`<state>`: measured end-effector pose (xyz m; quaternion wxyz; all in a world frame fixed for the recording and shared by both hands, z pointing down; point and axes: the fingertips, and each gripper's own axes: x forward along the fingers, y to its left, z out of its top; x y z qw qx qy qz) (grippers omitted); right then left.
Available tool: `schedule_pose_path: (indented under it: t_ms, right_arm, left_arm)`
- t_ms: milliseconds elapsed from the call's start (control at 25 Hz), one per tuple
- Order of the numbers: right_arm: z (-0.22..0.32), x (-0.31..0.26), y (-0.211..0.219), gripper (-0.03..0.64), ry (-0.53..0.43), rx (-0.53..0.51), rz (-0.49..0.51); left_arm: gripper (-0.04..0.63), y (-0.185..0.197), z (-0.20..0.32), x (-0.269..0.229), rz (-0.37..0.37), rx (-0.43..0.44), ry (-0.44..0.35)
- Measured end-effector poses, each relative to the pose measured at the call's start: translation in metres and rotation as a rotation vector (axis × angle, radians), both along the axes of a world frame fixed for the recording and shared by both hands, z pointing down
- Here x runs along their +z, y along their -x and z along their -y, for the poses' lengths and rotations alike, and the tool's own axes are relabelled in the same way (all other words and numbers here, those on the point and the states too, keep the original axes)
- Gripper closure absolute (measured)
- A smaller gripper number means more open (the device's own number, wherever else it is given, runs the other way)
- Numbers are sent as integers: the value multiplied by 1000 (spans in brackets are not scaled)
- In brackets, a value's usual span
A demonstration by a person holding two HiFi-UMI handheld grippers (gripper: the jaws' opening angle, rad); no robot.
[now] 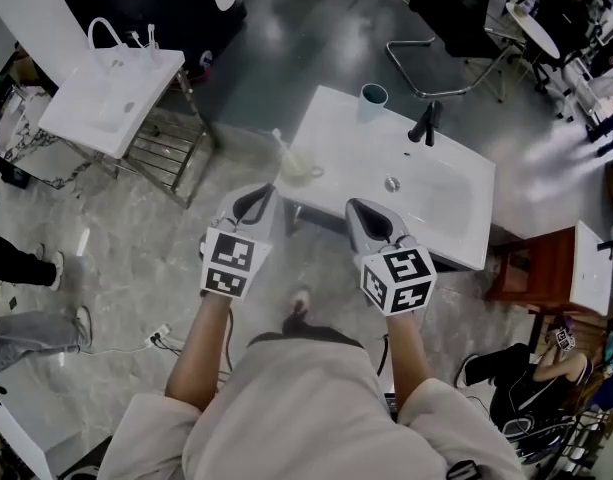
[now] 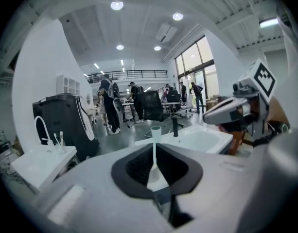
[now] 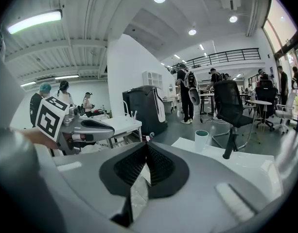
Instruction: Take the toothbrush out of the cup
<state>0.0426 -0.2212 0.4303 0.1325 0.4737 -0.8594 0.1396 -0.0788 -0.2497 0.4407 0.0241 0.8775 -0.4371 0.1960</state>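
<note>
As the toothbrush point(image 1: 280, 144) stands in the cup point(image 1: 298, 166) at the sink's point(image 1: 456, 218) left corner, removal remains; your left gripper point(image 1: 256, 203) and right gripper point(image 1: 367, 216) are closed, empty.

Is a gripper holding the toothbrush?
No, the toothbrush stands in the cup on the sink, apart from the left gripper and the right gripper.

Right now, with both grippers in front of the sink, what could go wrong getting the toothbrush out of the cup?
1. The pale cup stands right at the left edge of the sink. A bump from the left gripper could probably knock it off.
2. The left gripper and the right gripper both have their jaws together. Pushed in like that, they would likely shove the leaning toothbrush rather than grasp it.
</note>
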Motion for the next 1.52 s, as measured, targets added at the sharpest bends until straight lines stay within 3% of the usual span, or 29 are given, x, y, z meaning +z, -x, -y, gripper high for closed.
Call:
schedule_pose_path:
  t_ms: [240,440,1000,1520]
  right_arm:
    - [30,20,-3,612,42,-6,-8]
    - [48,33,-1,611,67,-11,-23]
    - [108,57,-1,612,117,32,-53]
    - [141,84,-3,611,181,78,-58]
  left_arm:
    - [548,-5,33,25,-9,7,51]
    - [534,0,62,44,-139,-12,134]
    - [503,7,148,110,-215,-85,290]
    - [474,-3,186,157,-286,-64,408]
